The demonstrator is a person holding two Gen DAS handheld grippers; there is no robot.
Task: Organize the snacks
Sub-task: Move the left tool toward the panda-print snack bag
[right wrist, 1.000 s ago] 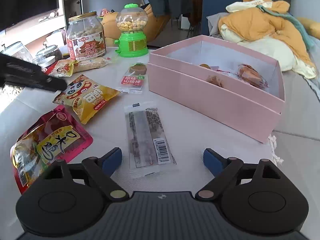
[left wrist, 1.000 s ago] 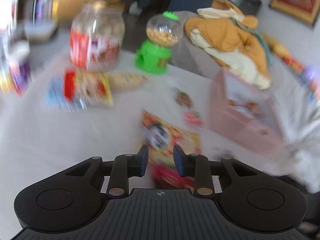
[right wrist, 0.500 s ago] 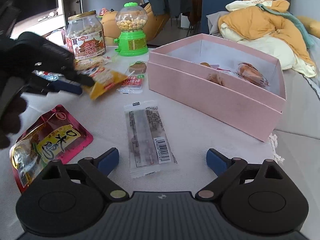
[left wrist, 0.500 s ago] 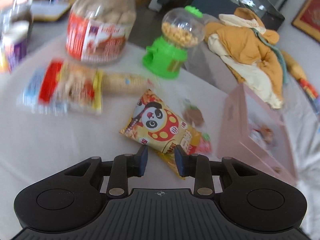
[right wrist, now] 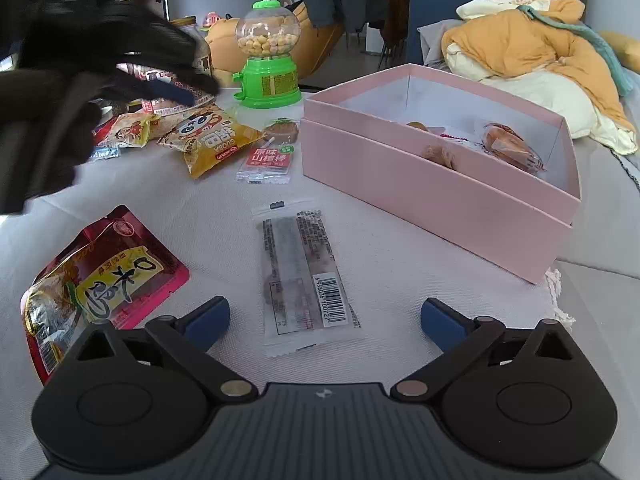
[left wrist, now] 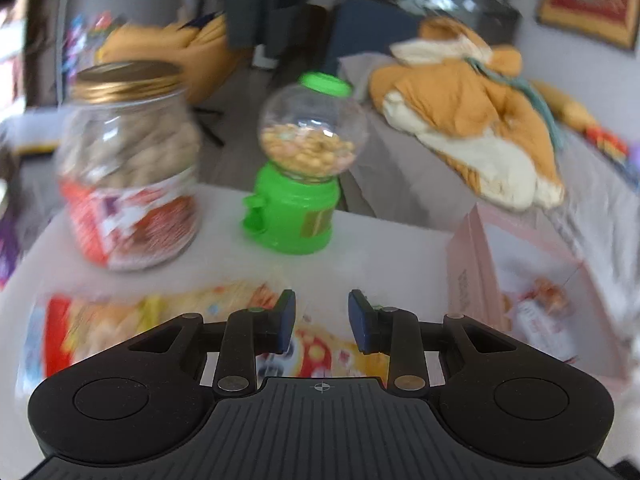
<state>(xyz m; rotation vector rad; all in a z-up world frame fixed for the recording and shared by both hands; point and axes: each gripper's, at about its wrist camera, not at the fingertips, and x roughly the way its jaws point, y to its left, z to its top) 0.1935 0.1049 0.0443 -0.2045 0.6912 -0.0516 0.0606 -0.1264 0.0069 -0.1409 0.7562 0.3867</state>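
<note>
Clear-wrapped snack bar (right wrist: 304,276): flat on white tablecloth (right wrist: 400,264), barcode up, between the opening jaws of right gripper (right wrist: 324,316), untouched. Pink box (right wrist: 432,184) behind (some snacks inside). Left gripper (left wrist: 322,316): narrowly parted, gripping nothing, over yellow panda packet (right wrist: 208,140).

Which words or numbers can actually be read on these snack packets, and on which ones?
"GUOBA" on the yellow panda packet.
"原味山楂棒" on the small red-label packet.
"6958361007 27", roughly, by the barcode of the clear bar wrapper.
Large brush characters on the red pouch: not surely readable.
Jar and green dispenser labels: too blurred.
</note>
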